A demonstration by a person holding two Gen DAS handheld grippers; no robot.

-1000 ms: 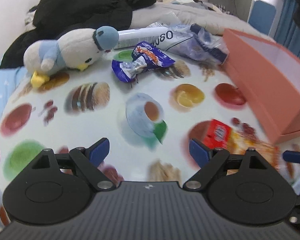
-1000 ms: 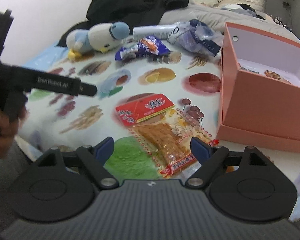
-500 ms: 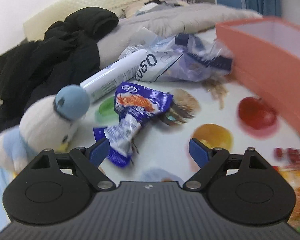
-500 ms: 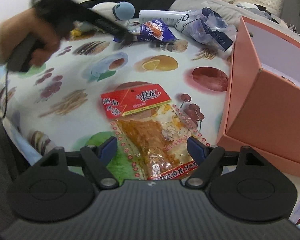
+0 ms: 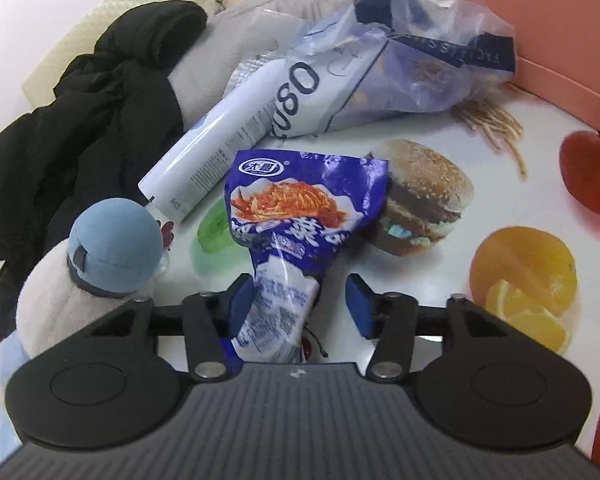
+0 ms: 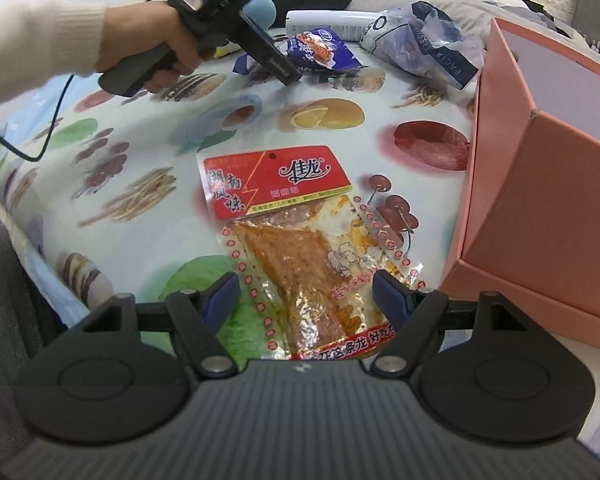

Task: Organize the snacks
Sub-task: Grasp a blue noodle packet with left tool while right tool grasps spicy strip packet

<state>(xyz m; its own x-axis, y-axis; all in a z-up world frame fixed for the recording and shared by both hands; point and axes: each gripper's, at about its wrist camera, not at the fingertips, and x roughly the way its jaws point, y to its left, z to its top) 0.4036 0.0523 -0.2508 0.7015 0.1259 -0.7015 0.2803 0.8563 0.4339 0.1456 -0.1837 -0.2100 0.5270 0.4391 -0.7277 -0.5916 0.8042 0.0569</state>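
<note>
My right gripper (image 6: 304, 292) tilts down over the near red snack packet (image 6: 296, 240), jaws closing astride it without pressing. Farther left, my left hand (image 6: 156, 48) angles my left gripper (image 5: 300, 300) down, jaws closing around the blue snack bag (image 5: 296, 232), right pad clear.

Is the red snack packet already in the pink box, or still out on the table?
Out. The red snack packet lies flat on the printed tablecloth beside the pink box, between the right gripper's closing jaws.
</note>
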